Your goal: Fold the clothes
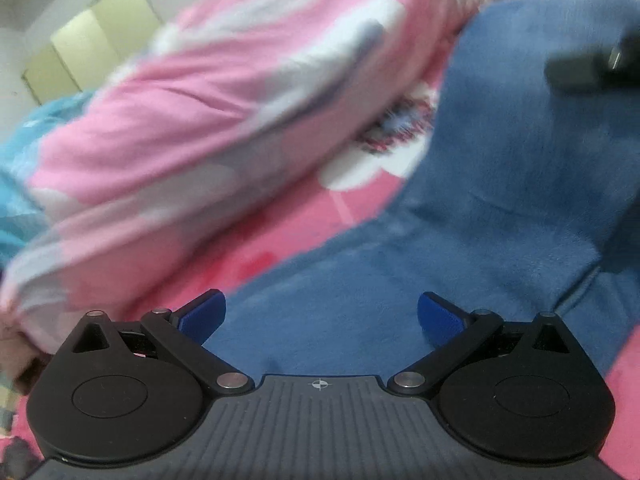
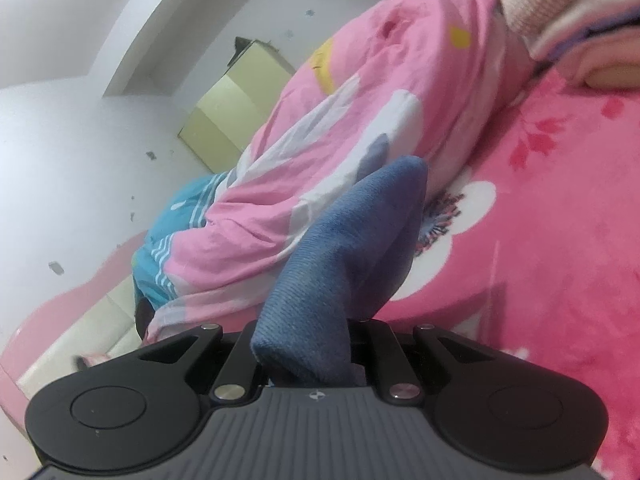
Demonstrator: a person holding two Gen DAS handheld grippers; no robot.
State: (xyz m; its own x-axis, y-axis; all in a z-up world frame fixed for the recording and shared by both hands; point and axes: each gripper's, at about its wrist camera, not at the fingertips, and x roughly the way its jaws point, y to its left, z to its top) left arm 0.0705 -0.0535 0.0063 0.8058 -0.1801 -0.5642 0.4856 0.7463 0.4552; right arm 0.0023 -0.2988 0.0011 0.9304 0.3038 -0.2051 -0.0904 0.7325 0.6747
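Note:
A blue fleece garment (image 1: 480, 208) lies spread over the pink flowered bedspread (image 1: 304, 216). My left gripper (image 1: 322, 316) hovers just above it, its blue fingertips (image 1: 202, 316) wide apart and open with nothing between them. At the upper right of the left wrist view a dark blurred piece of the other gripper (image 1: 592, 66) shows over the raised blue cloth. In the right wrist view my right gripper (image 2: 308, 356) is shut on a bunched fold of the blue garment (image 2: 352, 248), which stands up from its jaws and hides the fingertips.
A rumpled pink and white quilt (image 2: 320, 152) is heaped behind the garment, with a turquoise striped cloth (image 2: 168, 248) beyond it. A person's striped sleeve (image 2: 568, 12) rests on the bed at the upper right. Pale cabinets (image 2: 236, 104) and a white wall stand behind.

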